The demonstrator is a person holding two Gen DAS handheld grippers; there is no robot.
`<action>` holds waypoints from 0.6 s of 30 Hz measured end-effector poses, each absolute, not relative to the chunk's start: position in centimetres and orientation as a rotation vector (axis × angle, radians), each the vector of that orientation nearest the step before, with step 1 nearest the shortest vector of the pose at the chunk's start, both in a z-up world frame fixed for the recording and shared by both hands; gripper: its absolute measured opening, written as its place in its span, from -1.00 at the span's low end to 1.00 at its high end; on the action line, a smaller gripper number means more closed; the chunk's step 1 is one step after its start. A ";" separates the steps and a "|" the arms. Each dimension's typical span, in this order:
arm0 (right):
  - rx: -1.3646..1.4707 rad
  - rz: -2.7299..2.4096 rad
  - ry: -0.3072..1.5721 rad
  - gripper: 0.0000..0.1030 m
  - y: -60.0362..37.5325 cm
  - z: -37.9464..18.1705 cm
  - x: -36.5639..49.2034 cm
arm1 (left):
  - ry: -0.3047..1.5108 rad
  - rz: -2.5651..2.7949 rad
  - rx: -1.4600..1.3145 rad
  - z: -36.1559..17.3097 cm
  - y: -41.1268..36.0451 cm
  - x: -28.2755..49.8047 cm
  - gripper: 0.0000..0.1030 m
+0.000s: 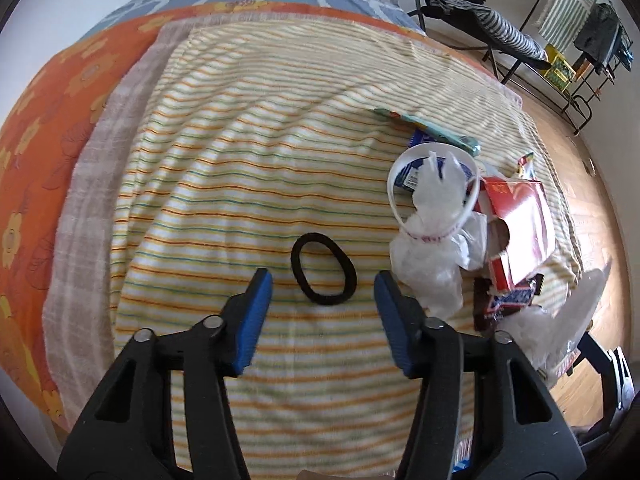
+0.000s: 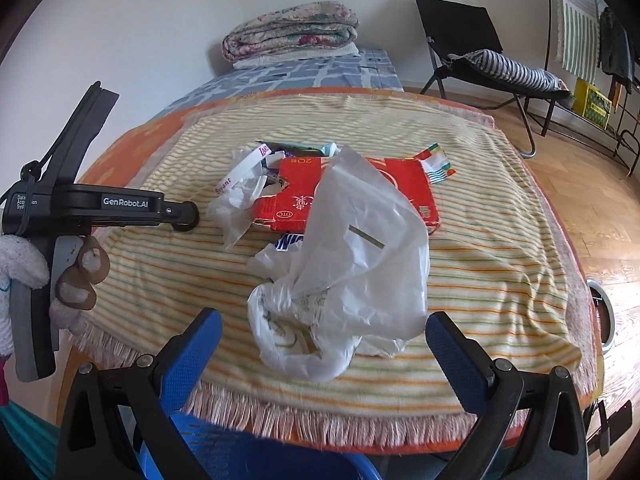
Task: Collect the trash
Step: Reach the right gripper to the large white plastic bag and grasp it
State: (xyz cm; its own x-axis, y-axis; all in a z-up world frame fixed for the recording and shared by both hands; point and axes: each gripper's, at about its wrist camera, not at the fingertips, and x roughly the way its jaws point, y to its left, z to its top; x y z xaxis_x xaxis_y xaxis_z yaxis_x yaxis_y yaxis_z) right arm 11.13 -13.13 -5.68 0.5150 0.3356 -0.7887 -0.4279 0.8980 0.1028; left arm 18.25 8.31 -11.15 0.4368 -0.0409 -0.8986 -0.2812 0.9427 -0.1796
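Note:
In the left wrist view my left gripper (image 1: 323, 280) is open and points down at the striped blanket (image 1: 248, 152). A black hair tie (image 1: 324, 270) lies flat just beyond its blue fingertips, untouched. To the right sits a trash pile: a white plastic band (image 1: 394, 184), a crumpled white bag (image 1: 430, 256), a red carton (image 1: 520, 216) and a brown candy wrapper (image 1: 506, 302). In the right wrist view my right gripper (image 2: 323, 318) is open near the blanket's fringe. A clear plastic bag (image 2: 352, 264) lies just ahead of it, free of the pads. The red carton (image 2: 360, 196) lies behind the bag.
A gloved hand (image 2: 24, 264) holds the left gripper (image 2: 187, 216) at the left of the right wrist view. A blue perforated basket (image 2: 240, 452) sits below the bed's edge. Folded quilts (image 2: 292, 32) lie at the bed's far end. A black folding chair (image 2: 480, 52) stands on the wooden floor.

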 end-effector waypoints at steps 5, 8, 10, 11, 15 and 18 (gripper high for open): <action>-0.107 0.451 0.941 0.99 -12.6 -6.5 12.1 | 1.117 0.154 -0.346 -11.7 8.7 19.3 -0.10; -0.114 0.438 0.951 0.99 -12.3 -6.9 12.6 | 1.122 0.162 -0.316 -11.7 8.7 19.7 -0.32; -0.123 0.434 0.958 0.99 -12.1 -7.2 12.8 | 1.121 0.158 -0.309 -11.7 8.8 19.8 -0.39; -0.131 0.431 0.963 0.99 -12.0 -7.4 12.8 | 1.121 0.156 -0.308 -11.7 8.8 19.8 -0.47; -0.166 0.428 0.980 0.98 -11.6 -8.1 12.8 | 1.116 0.159 -0.302 -11.7 9.2 19.4 -0.78; -0.181 0.421 0.980 0.89 -11.6 -8.3 12.5 | 1.114 0.160 -0.309 -11.7 9.5 19.0 -0.88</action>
State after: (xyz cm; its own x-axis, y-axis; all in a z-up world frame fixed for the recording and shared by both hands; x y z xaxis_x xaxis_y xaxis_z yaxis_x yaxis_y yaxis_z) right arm 12.54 -11.57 -8.25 0.4847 0.2630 -0.8342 -0.4235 0.9051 0.0393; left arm 18.99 9.53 -11.67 0.4351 -0.0274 -0.9000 -0.2796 0.9460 -0.1640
